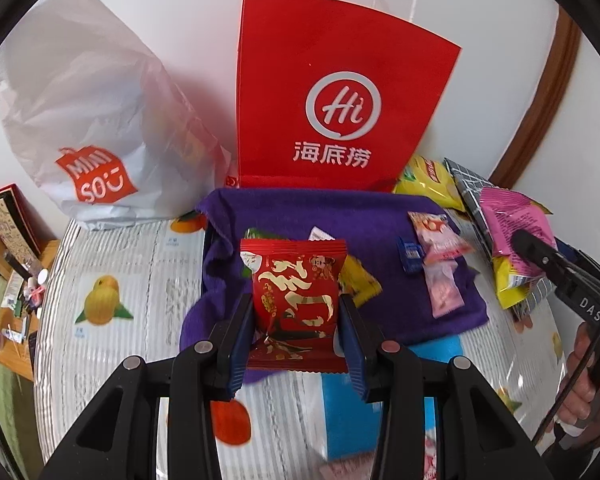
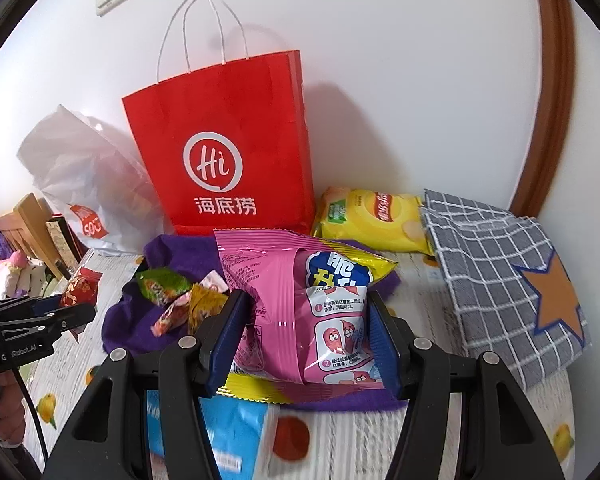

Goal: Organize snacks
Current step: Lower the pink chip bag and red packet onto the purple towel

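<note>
Risk, left: your left gripper [image 1: 298, 312] pinches the red packet [image 1: 296, 300] low on its puffed sides; I judge the slick foil could slide out if you swing it quickly
Risk, right: the pink bag [image 2: 300, 312] is wide and soft; I judge it could sag or twist between the pads and drag the small sweets [image 2: 176, 300] off the purple cloth [image 2: 120, 332] beneath it
Risk, crowding: both hands work over the same cloth; the right gripper [image 2: 306, 344] shows just beside the left one's load, so a knock seems possible
Left fingers: narrow, pads pressed on both sides of the red packet; it hangs above the near left corner of the cloth
Right fingers: moderately apart, closed on the pink bag; it is held over the cloth's near edge
Loose snacks: sweets on the cloth; yellow crisp bag [image 2: 374, 216] by the table's far edge
Containers: red paper bag [image 2: 228, 152] upright against the wall; white plastic bag [image 1: 88, 120] to its left; checked pouch [image 2: 496, 264] at the right edge
</note>
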`<state>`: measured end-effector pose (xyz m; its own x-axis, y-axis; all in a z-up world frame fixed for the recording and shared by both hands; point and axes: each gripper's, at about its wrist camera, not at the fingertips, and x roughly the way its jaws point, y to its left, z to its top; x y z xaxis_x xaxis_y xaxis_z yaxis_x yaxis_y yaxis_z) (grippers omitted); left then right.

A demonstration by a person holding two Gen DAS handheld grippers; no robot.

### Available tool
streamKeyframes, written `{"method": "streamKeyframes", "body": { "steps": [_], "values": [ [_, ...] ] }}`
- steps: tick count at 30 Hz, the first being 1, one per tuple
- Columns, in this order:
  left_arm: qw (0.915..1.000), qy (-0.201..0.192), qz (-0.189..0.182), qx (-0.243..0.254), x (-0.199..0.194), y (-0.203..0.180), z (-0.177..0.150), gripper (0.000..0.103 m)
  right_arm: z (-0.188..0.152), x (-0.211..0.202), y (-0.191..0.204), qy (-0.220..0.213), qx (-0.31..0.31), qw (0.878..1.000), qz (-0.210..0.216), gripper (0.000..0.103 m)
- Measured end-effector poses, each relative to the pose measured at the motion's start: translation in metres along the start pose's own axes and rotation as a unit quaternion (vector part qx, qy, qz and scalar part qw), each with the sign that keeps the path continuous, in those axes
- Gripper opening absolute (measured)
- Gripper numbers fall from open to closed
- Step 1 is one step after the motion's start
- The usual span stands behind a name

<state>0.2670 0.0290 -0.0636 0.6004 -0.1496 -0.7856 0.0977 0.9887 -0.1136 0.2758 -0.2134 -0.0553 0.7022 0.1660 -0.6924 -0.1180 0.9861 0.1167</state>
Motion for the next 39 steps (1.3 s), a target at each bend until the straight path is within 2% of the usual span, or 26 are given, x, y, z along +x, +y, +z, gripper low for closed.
{"method": "streamKeyframes", "body": {
  "steps": [5, 12, 15, 20, 24, 39],
  "values": [
    [0.9999, -0.004, 0.003, 0.014, 0.018, -0.009, 0.021, 0.039, 0.013, 0.025, 0.0, 0.005, 0.003, 1.0, 0.005, 0.058],
    [0.9996, 0.004, -0.026, 0.001, 0.047, -0.011, 0.045, 0.039, 0.034, 0.053, -0.001, 0.002, -0.001, 1.0, 0.0, 0.058],
    [0.9996, 0.005, -0.027, 0.001, 0.06, -0.014, 0.051, 0.039, 0.037, 0.065, -0.004, 0.002, 0.006, 1.0, 0.01, 0.058],
    [0.9991, 0.031, -0.024, 0.013, 0.084, -0.017, 0.049, 0.039, 0.028, 0.094, -0.004, 0.037, -0.01, 0.999, -0.002, 0.058],
    [0.9987, 0.04, -0.029, 0.009, 0.09, -0.014, 0.047, 0.039, 0.022, 0.108, -0.003, 0.061, -0.018, 0.998, 0.01, 0.058],
    [0.9961, 0.088, -0.008, -0.001, 0.12, -0.012, 0.042, 0.04, 0.016, 0.12, 0.011, 0.079, -0.057, 0.995, 0.008, 0.059]
  ]
}}
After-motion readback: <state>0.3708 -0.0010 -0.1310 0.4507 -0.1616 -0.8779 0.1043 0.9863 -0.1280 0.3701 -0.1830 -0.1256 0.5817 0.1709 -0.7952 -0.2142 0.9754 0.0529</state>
